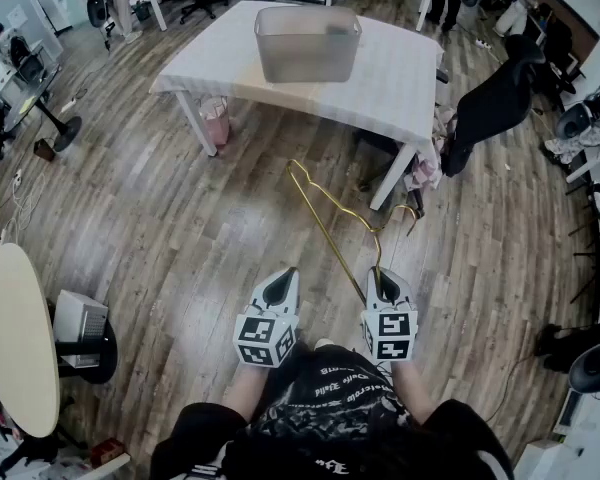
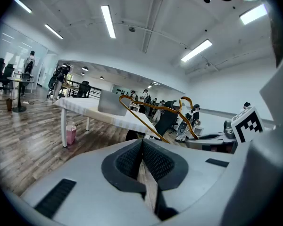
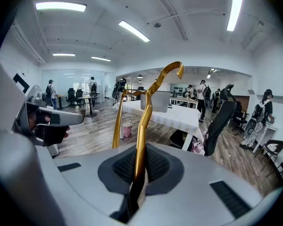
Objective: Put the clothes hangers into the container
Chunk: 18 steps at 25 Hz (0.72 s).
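A gold wire clothes hanger (image 1: 325, 223) hangs in the air over the wooden floor, its hook end pinched between the jaws of my right gripper (image 1: 385, 284), which is shut on it. In the right gripper view the hanger (image 3: 148, 107) rises straight up out of the pads of that gripper (image 3: 140, 166). My left gripper (image 1: 280, 280) is beside it on the left, shut and holding nothing; its pads (image 2: 153, 161) meet in the left gripper view. The grey translucent container (image 1: 308, 43) stands on the white table (image 1: 380, 78) well ahead of both grippers.
A black office chair (image 1: 495, 103) with clothes piled by it stands at the table's right corner. A pink bin (image 1: 216, 120) sits under the table's left side. A round wooden table (image 1: 15, 338) and a white box (image 1: 80, 323) are at my left.
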Each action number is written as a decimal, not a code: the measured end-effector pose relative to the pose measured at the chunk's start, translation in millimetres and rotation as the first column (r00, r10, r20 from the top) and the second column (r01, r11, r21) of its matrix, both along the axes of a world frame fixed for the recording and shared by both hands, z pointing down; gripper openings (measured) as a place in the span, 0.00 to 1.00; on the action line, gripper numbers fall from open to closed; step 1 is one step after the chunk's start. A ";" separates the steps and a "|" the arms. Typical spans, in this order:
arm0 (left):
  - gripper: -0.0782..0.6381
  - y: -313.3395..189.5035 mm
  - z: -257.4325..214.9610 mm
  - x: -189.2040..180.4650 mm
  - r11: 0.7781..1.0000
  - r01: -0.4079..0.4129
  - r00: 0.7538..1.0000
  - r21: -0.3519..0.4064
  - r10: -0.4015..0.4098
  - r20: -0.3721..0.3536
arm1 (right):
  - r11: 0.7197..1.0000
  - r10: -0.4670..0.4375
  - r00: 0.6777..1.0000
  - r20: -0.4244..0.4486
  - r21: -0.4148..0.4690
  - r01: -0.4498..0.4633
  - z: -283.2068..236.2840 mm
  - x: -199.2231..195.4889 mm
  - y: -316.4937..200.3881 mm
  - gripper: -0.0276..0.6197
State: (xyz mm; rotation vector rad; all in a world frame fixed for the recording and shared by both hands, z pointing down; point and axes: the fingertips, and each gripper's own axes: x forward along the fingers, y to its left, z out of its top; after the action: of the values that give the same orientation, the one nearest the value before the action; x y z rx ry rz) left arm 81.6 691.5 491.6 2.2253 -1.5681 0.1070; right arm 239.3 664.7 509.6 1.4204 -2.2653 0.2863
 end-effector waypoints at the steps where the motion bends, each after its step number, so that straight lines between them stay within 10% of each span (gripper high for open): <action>1: 0.14 3.8 1.3 -0.9 1.000 -0.001 1.000 0.000 0.001 0.000 | 1.000 0.000 1.000 -0.002 -0.001 0.000 1.3 -1.4 3.4 0.05; 18: 0.14 -11.4 5.3 -72.7 0.998 -0.062 0.997 -0.012 0.061 -0.057 | 0.998 0.051 0.999 0.004 0.022 -0.051 -2.5 -72.8 0.8 0.05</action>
State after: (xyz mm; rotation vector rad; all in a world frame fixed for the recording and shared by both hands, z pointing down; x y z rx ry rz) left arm 8.9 680.2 496.8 2.2474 -1.4654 0.0719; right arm 166.5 665.5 507.1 1.4918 -2.2440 0.2811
